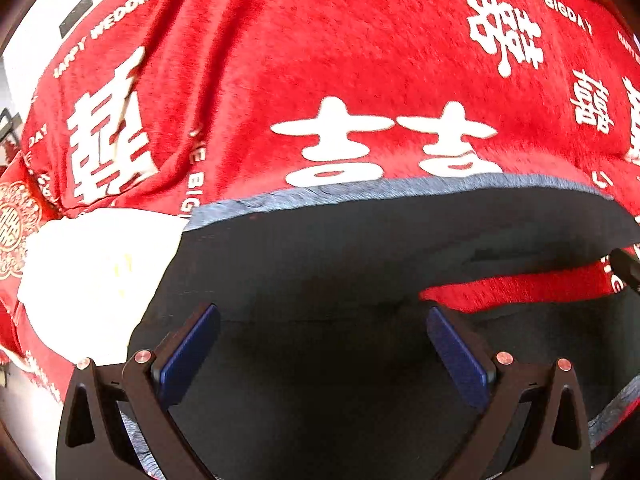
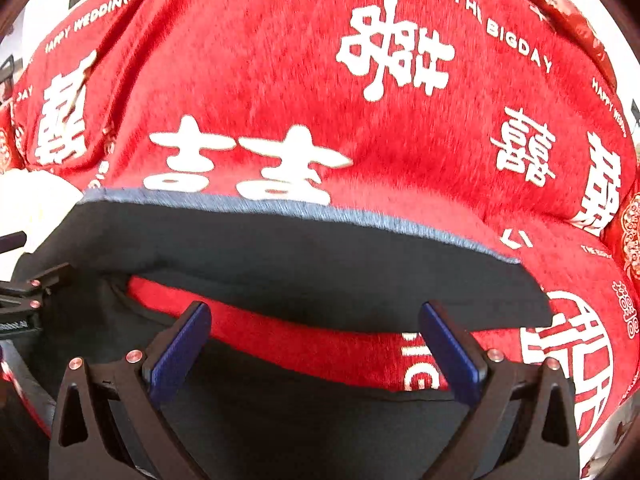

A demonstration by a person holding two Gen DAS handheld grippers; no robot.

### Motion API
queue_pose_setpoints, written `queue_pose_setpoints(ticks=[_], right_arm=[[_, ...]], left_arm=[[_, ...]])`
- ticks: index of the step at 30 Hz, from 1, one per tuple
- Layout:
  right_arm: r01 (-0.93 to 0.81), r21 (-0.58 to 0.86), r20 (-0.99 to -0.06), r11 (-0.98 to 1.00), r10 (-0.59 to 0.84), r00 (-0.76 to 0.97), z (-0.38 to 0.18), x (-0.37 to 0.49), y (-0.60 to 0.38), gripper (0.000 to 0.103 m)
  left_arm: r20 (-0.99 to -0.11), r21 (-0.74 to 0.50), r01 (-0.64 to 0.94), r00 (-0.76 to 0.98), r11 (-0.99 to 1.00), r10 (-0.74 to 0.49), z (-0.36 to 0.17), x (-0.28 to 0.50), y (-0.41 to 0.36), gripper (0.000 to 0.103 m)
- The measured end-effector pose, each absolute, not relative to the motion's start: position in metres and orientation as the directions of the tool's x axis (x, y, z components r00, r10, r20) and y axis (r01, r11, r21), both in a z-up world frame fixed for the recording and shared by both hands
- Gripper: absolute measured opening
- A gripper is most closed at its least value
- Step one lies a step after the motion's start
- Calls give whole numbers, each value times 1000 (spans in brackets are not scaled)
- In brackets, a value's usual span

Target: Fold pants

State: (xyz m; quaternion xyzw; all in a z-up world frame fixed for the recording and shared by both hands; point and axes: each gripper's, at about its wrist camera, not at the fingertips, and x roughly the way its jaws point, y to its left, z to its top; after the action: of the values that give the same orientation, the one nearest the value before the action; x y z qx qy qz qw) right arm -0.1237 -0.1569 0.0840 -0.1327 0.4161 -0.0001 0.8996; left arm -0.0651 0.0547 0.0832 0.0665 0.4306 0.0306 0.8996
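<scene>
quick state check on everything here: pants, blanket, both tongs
dark pants: lying on the blanket, partly folded, blue-grey edge showing, red gap between layers
red blanket: spread out, rumpled at the left
left tongs: open, over the pants, holding nothing
right tongs: open, holding nothing

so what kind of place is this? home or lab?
Probably a home, likely a bed or sofa: a soft red wedding-print blanket covers the surface, a red embroidered cushion sits at its edge, and dark pants lie on top. Little else is visible.
</scene>
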Motion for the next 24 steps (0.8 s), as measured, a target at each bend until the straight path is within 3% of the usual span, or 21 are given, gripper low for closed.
queue_pose_setpoints(ticks=[8,24], right_arm=[[-145,-197,-744,970,-52,666,125,-121,-126,103],[-230,-204,-770,952,-11,637,106,-108,-93,103]], left_arm=[[-748,137,-38,651,990,128,97,-74,73,103],[-758,132,-34,641,991,123,90,-54,104,103]])
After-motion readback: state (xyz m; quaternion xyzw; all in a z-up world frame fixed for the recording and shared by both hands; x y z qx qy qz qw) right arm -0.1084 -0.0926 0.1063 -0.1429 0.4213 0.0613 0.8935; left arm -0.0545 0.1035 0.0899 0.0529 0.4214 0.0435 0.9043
